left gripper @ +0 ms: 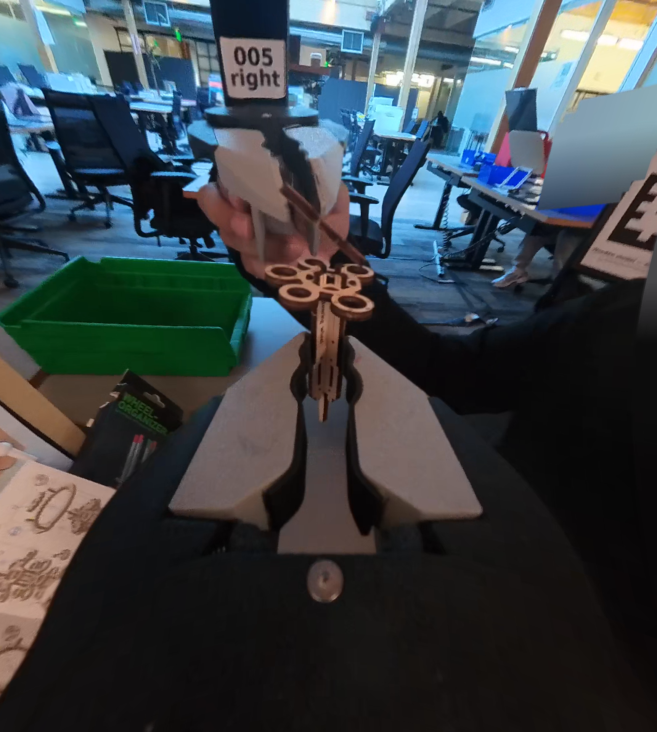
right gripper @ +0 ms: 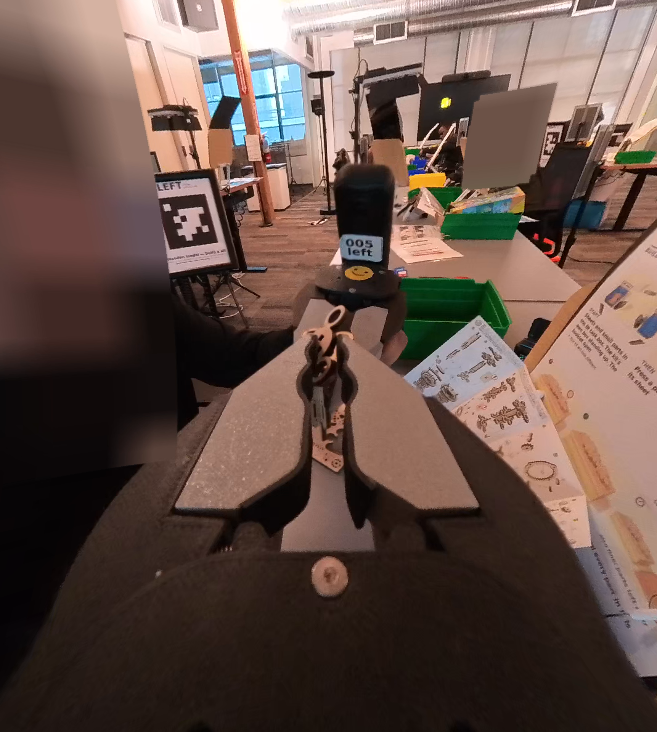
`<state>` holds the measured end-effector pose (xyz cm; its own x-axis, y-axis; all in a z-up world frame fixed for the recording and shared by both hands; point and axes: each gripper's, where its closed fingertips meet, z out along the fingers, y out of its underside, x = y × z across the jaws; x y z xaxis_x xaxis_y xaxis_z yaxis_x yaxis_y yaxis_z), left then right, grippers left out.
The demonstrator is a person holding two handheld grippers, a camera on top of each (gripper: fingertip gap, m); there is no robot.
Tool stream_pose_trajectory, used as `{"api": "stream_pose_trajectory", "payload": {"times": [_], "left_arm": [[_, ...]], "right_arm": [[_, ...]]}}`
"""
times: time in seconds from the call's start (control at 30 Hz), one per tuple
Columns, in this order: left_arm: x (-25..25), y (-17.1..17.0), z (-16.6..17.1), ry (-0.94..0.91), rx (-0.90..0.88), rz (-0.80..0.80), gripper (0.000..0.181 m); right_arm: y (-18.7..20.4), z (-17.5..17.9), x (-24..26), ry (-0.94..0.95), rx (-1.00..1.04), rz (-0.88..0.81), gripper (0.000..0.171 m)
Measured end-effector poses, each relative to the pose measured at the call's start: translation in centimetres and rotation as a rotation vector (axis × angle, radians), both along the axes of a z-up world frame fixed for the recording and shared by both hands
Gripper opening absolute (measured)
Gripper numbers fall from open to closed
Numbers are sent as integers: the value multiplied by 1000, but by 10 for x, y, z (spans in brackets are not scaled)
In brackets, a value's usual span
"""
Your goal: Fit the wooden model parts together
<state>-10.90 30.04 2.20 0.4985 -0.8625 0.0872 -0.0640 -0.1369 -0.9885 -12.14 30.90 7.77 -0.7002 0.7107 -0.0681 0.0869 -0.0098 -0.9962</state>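
Note:
In the left wrist view my left gripper point(left gripper: 324, 350) is shut on an upright stack of wooden strips topped by a cluster of wooden rings point(left gripper: 318, 285). My right gripper point(left gripper: 287, 247) comes down from above, just over the rings, and holds a thin flat wooden part point(left gripper: 320, 223) seen edge-on. In the right wrist view my right gripper point(right gripper: 324, 352) is shut on that flat pierced wooden part point(right gripper: 330, 439). Its ringed upper end point(right gripper: 332, 319) reaches toward the left gripper point(right gripper: 358, 313) facing it. I cannot tell whether the two wooden pieces touch.
A green bin point(left gripper: 128, 317) stands on the grey table point(right gripper: 517, 261); it also shows in the right wrist view point(right gripper: 449, 313). Instruction sheets point(right gripper: 477, 396) and a leaning instruction board point(right gripper: 616, 396) lie to the right. A black package point(left gripper: 132, 431) sits by the bin. Office chairs stand behind. My hands' fingertips stand some 6 cm from each other. The black package point(left gripper: 132, 431) is about 30 cm from both grippers' fingertips.

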Motion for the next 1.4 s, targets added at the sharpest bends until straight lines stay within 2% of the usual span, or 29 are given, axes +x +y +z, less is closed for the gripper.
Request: {"api": "stream_pose_trajectory", "payload": {"times": [0.07, 0.17, 0.27, 0.4, 0.5, 0.67, 0.9, 1.2, 1.27, 1.4], "left_arm": [[2, -2, -8, 29, 11, -1, 12], [10, -3, -22, 20, -23, -11, 12], [11, 1, -52, 119, -45, 48, 12], [5, -10, -91, 233, 30, 88, 11], [5, -22, -114, 167, -5, 85, 12], [-9, -22, -146, 147, -61, 147, 12], [-19, -24, -168, 166, -82, 171, 12], [-16, -17, -175, 221, 39, 203, 12], [-15, -17, -178, 207, 23, 192, 12], [-14, -15, -183, 235, 45, 193, 12]], "right_arm": [[-4, 1, 4, 7, 5, 3, 5], [-9, -22, -5, -78, 38, -19, 5], [-15, -36, -7, -135, -3, 0, 0], [-21, -62, -5, -218, -25, -17, 0], [-26, -92, -3, -307, -65, -36, 0], [-28, -132, -2, -399, -262, -45, 0], [-7, -184, -1, -491, -477, -106, 0], [6, -209, -5, -556, -531, -145, 0], [3, -228, -5, -627, -499, -152, 0], [1, -267, -3, -731, -296, -203, 0]]}}
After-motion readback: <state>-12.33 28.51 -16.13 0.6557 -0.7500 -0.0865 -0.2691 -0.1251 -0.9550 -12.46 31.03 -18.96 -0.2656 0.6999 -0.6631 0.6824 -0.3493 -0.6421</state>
